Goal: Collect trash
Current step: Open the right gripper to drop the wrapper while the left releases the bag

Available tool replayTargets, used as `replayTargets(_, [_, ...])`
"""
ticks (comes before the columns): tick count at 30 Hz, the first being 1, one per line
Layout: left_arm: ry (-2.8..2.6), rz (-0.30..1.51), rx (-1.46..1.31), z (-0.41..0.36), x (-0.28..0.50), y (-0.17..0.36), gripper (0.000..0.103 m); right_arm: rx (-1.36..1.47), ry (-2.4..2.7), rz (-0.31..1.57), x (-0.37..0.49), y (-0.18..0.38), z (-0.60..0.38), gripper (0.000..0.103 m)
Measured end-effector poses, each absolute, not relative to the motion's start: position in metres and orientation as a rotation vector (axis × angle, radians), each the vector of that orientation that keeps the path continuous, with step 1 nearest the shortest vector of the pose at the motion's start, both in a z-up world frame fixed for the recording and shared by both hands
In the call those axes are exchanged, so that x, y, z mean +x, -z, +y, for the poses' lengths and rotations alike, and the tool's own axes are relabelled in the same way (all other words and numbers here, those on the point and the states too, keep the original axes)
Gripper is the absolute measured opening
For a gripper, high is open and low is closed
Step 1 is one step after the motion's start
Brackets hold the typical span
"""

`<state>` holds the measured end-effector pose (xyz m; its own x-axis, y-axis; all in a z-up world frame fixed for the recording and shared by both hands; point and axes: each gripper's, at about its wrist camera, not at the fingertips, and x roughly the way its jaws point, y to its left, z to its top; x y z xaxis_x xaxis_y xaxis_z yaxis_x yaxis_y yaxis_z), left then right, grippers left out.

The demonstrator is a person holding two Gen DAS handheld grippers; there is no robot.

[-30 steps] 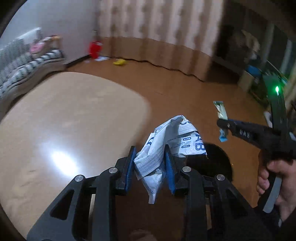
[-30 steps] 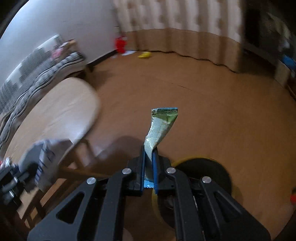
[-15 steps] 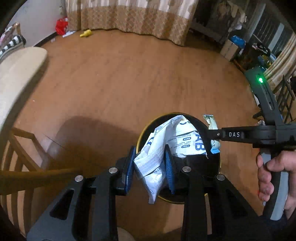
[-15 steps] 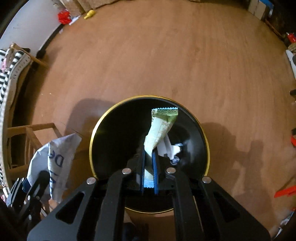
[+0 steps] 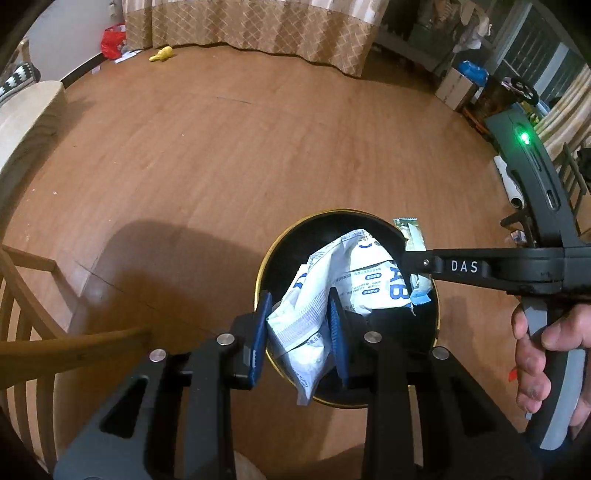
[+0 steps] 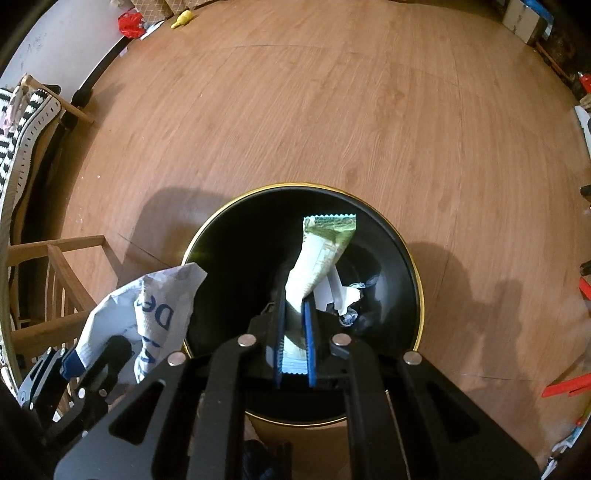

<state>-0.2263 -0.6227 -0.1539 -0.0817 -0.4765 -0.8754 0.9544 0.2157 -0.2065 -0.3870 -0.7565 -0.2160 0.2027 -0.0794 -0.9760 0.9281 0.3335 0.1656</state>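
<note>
A round black trash bin with a gold rim (image 5: 264,273) (image 6: 415,273) stands on the wooden floor below both grippers. My left gripper (image 5: 300,325) is shut on a crumpled white bag with blue print (image 5: 314,314), which hangs over the bin's left rim; the right wrist view shows that bag (image 6: 147,317) at lower left. My right gripper (image 6: 293,332) is shut on a narrow green and white wrapper (image 6: 325,247), held over the bin's opening. The left wrist view shows that wrapper (image 5: 412,234) pinched in the right gripper's fingers (image 5: 413,260). White paper scraps (image 6: 347,295) lie inside the bin.
A wooden chair (image 5: 40,332) (image 6: 55,288) stands left of the bin, beside a light tabletop (image 5: 26,122). Curtains (image 5: 258,22), a red bag (image 5: 112,38) and a yellow toy (image 5: 162,54) lie far back. Red pieces (image 6: 565,386) lie on the floor at right. A hand (image 5: 535,354) grips the right handle.
Both grippers came down and tipped from the table area to just above the bin, each still holding its trash. In the last half second they barely moved.
</note>
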Motion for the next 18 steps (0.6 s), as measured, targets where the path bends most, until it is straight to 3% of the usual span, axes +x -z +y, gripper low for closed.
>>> replayTargets(2, [1.311, 1.064, 0.594, -0.623, -0.228, 0.155, 0.030, 0.971, 0.895, 1.134, -0.388, 0.216, -0.758, 0.015])
replayTargets(5, [1.315, 1.068, 0.600, -0.624, -0.229, 0.156, 0.030, 0.958, 0.918, 1.123, -0.389, 0.212, -0.761, 0.052])
replayTargets(18, [1.372, 1.103, 0.616, -0.630, -0.245, 0.169, 0.030, 0.958, 1.014, 1.045, -0.408, 0.196, -0.765, 0.056])
